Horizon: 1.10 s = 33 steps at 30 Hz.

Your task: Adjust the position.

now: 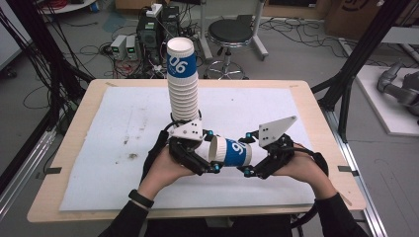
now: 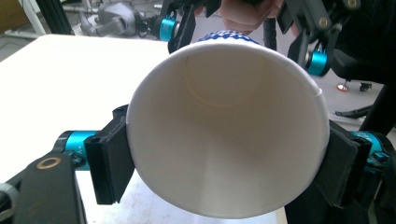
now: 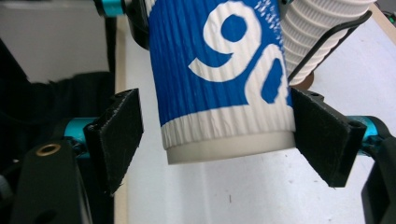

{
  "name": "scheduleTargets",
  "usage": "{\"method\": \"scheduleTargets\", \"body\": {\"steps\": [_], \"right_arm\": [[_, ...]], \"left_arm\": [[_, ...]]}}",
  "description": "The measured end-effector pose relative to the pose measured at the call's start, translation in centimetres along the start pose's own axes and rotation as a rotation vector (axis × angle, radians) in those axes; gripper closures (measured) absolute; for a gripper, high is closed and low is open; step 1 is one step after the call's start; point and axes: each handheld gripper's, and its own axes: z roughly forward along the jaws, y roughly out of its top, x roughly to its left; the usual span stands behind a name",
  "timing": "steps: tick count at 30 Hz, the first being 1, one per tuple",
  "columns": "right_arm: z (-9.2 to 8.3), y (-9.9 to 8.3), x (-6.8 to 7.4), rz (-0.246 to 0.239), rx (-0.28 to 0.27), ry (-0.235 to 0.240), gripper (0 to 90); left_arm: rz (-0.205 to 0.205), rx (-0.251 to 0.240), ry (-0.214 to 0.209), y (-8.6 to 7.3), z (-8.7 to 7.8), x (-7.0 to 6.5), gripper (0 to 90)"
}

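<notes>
Now: single blue-and-white paper cup [image 1: 231,151] lying sideways in air between both grippers, low over white surface [image 1: 123,148]. Left gripper [image 1: 205,153] fingers [image 2: 109,161] pinch cup at rim, one pad each side (mouth faces its camera). Right gripper [image 1: 249,155] fingers [image 3: 119,135] spread around cup base, gap on one side, other pad just at wall. Tall cup stack [image 1: 182,81] upright just behind left gripper.

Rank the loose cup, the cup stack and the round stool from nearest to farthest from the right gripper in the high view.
From the right gripper:
1. Loose cup, lying sideways right at its fingers, on its left.
2. Cup stack, standing upright farther left and back, behind the left gripper.
3. Stool, on the floor beyond the table's far edge.
</notes>
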Motion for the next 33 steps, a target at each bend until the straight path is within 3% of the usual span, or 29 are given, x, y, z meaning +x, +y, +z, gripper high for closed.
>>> {"method": "scheduleTargets", "body": {"steps": [5, 7, 9, 12, 16, 18, 19, 20, 22, 23, 24, 25, 27, 30, 33], "right_arm": [[1.0, 0.3, 0.4, -0.031, 0.052, -0.024, 20.6], [1.4, 0.4, 0.5, -0.034, 0.063, -0.025, 25.8], [1.5, 0.2, 0.3, -0.036, 0.076, -0.017, 28.7], [1.6, 0.0, 0.1, -0.033, 0.050, 0.001, 29.2], [1.2, -0.5, -0.4, -0.009, -0.010, 0.036, 29.5], [1.0, -0.7, -0.6, 0.001, -0.037, 0.049, 29.6], [0.7, -1.0, -0.9, 0.014, -0.069, 0.067, 29.6], [0.5, -1.1, -0.9, 0.020, -0.083, 0.063, 29.6], [0.4, -1.1, -1.0, 0.024, -0.099, 0.067, 29.6], [0.0, -1.1, -1.0, 0.034, -0.129, 0.075, 29.6], [0.0, -1.1, -1.0, 0.034, -0.129, 0.075, 29.6], [-0.2, -1.1, -1.0, 0.042, -0.168, 0.082, 29.6], [-0.3, -1.2, -1.1, 0.053, -0.190, 0.088, 29.6], [-0.1, -1.5, -1.3, 0.077, -0.216, 0.102, 29.6], [0.2, -1.6, -1.3, 0.082, -0.227, 0.107, 29.6]], "left_arm": [[0.008, 0.029, -0.004, 0.1, 0.2, 0.0, 19.7], [0.009, 0.031, -0.007, 0.1, 0.3, 0.0, 19.6], [0.003, 0.018, -0.006, 0.0, 0.3, -0.2, 18.6], [0.004, -0.008, -0.002, 0.0, 0.3, -0.2, 15.6], [-0.033, -0.102, -0.026, -0.3, 0.1, -0.2, 6.4], [-0.041, -0.117, -0.025, -0.4, 0.1, -0.2, 5.1], [-0.066, -0.171, -0.020, -0.5, -0.1, -0.1, 2.9], [-0.070, -0.193, -0.022, -0.6, -0.2, 0.0, 1.7], [-0.076, -0.212, -0.024, -0.7, -0.2, 0.0, 1.7], [-0.101, -0.262, -0.033, -1.0, -0.1, 0.1, 1.7], [-0.101, -0.262, -0.033, -1.0, -0.1, 0.1, 1.7], [-0.106, -0.299, -0.050, -1.2, 0.0, 0.1, 1.7], [-0.112, -0.335, -0.064, -1.2, 0.2, 0.0, 1.7], [-0.121, -0.368, -0.070, -1.1, 0.5, 0.0, 1.7], [-0.121, -0.371, -0.065, -1.0, 0.7, 0.0, 2.5]]}}
